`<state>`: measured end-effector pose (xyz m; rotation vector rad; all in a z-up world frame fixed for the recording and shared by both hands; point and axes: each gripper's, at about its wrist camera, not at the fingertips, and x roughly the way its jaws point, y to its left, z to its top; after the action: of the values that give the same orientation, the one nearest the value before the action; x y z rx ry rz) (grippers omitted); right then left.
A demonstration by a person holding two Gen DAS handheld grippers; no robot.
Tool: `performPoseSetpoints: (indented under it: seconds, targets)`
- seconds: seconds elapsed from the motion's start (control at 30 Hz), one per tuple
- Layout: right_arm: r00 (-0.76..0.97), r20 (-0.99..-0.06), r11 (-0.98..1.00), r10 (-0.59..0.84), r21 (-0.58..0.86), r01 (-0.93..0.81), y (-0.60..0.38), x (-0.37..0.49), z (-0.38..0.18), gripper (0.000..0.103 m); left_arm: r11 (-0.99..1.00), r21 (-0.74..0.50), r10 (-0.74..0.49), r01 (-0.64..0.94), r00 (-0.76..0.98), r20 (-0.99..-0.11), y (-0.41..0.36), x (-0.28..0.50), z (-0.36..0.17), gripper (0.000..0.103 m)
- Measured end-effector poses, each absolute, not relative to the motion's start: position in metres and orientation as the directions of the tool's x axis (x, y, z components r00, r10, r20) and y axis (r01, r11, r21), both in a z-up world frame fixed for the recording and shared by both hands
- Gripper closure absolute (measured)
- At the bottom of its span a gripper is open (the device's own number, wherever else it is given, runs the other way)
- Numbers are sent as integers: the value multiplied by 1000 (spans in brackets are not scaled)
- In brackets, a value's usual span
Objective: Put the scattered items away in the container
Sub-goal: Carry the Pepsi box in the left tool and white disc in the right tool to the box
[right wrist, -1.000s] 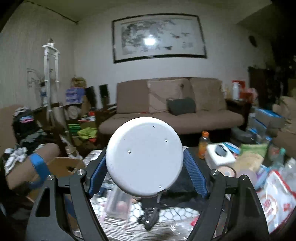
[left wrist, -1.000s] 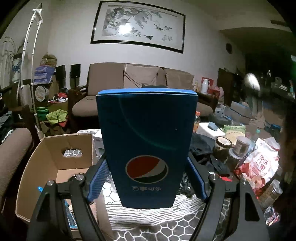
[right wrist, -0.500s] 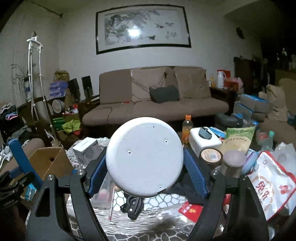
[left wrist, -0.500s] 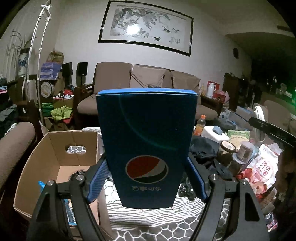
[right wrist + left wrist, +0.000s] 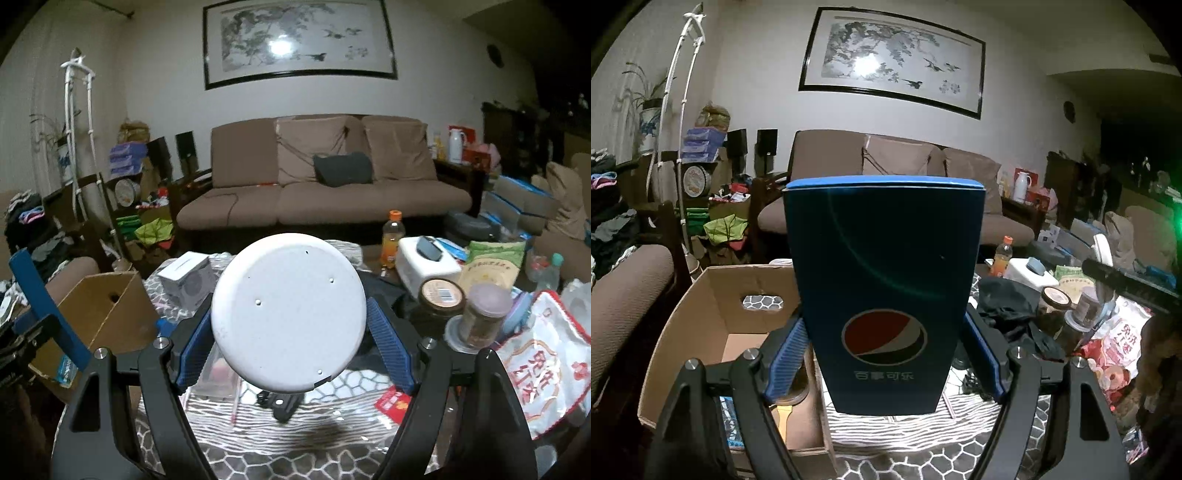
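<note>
Cardboard box (image 5: pixel 701 317): open-topped, at the left edge of the surface (image 5: pixel 923 454), which wears a honeycomb-patterned cloth; contents dim, possibly a tape roll and a brush.
Blue Pepsi carton (image 5: pixel 882 295): upright, raised just right of the box, clamped at both sides by the left gripper (image 5: pixel 884 354).
White round device (image 5: pixel 288 317): flat face to camera, clamped between the pads of the right gripper (image 5: pixel 291 343), above a black clip (image 5: pixel 280 404) on the cloth.
</note>
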<state>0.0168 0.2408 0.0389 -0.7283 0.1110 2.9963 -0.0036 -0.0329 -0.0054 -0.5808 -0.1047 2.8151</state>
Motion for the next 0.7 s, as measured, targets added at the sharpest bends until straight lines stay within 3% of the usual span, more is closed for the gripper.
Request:
performPoseSetpoints:
  seconds: [0.5, 0.7]
  targets:
    - [-865, -489, -994, -109, 39, 103, 165, 2, 18, 26, -981, -176, 143, -82, -919, -369, -117, 3, 10, 24]
    - [-851, -505, -989, -142, 32, 146, 144, -2, 11, 26, -985, -169, 65, 36, -830, -553, -159, -20, -13, 24]
